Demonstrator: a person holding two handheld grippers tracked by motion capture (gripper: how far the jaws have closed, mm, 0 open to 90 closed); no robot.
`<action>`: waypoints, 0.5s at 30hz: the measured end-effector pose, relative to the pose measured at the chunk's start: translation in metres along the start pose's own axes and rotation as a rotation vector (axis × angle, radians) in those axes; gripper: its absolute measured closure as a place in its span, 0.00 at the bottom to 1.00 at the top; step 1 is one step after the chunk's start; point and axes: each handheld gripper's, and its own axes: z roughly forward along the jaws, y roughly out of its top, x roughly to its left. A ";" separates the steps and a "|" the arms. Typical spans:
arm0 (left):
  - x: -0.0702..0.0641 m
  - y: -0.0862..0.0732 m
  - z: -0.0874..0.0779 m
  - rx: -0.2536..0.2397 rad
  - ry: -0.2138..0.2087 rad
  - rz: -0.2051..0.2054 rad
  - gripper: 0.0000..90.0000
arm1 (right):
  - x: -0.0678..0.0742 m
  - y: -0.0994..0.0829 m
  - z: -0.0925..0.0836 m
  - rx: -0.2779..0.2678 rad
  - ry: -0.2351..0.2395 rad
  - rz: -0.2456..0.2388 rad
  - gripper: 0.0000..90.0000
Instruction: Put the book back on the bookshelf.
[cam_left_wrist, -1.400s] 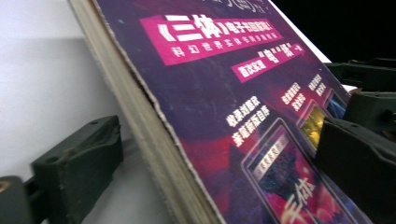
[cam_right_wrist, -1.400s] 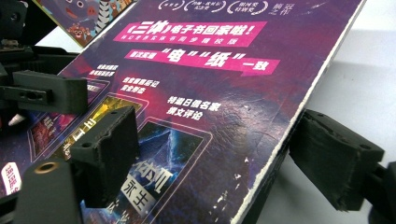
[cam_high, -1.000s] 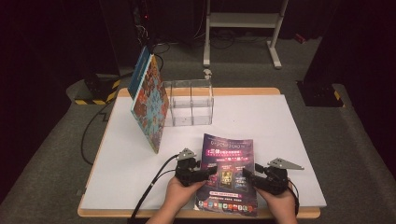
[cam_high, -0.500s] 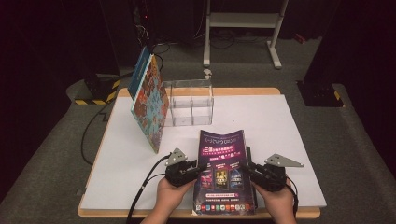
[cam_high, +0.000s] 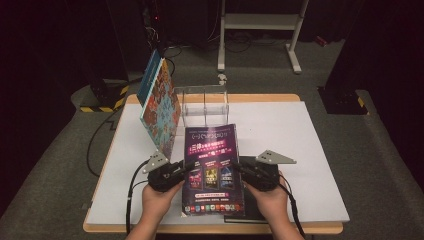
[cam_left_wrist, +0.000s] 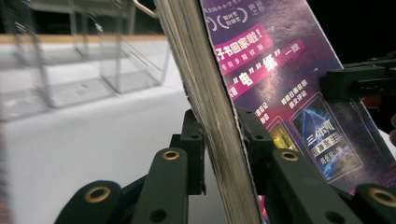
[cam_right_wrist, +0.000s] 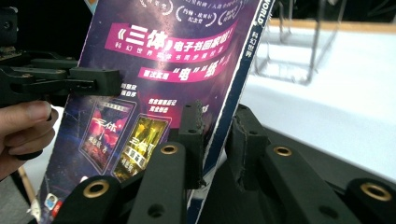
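- The left gripper (cam_high: 181, 172) pinches the purple magazine (cam_high: 212, 170) by its page edge; its jaws have just been closing, and in the left gripper view the stacked pages (cam_left_wrist: 210, 107) stand clamped between the two black pads.
- The right gripper (cam_high: 242, 172) pinches the same magazine by the opposite edge, the spine side; its jaws have just been closing too, and in the right gripper view the blue spine (cam_right_wrist: 236, 93) runs up between its pads.
- The magazine lies between the two grippers, its cover facing up and its far end tilted upward off the white table (cam_high: 300, 140).
- Under the magazine, on the right gripper's side, part of a dark flat book (cam_high: 247, 218) shows on the table.
- Beyond the grippers, past the magazine's far edge, stands a clear acrylic holder (cam_high: 202, 102) with upright dividers.
- Ahead of the left gripper and to its outer side, a colourful patterned book (cam_high: 162, 107) stands leaning, with a blue one just behind it.
- A hand (cam_high: 161, 200) holds the left gripper and another hand (cam_high: 267, 200) the right, both at the near table edge.
- In the right gripper view the left gripper (cam_right_wrist: 93, 79) shows across the cover, with fingers (cam_right_wrist: 23, 126) beside it.
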 end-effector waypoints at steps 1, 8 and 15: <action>0.003 0.002 -0.002 -0.005 0.013 0.013 0.84 | 0.003 0.003 0.005 -0.006 0.002 -0.005 0.85; 0.026 0.013 -0.012 -0.064 0.105 0.051 0.87 | 0.016 0.020 0.035 -0.026 0.009 -0.024 0.88; 0.036 0.027 -0.011 -0.140 0.176 0.101 0.89 | 0.019 0.036 0.059 -0.067 -0.001 -0.039 0.91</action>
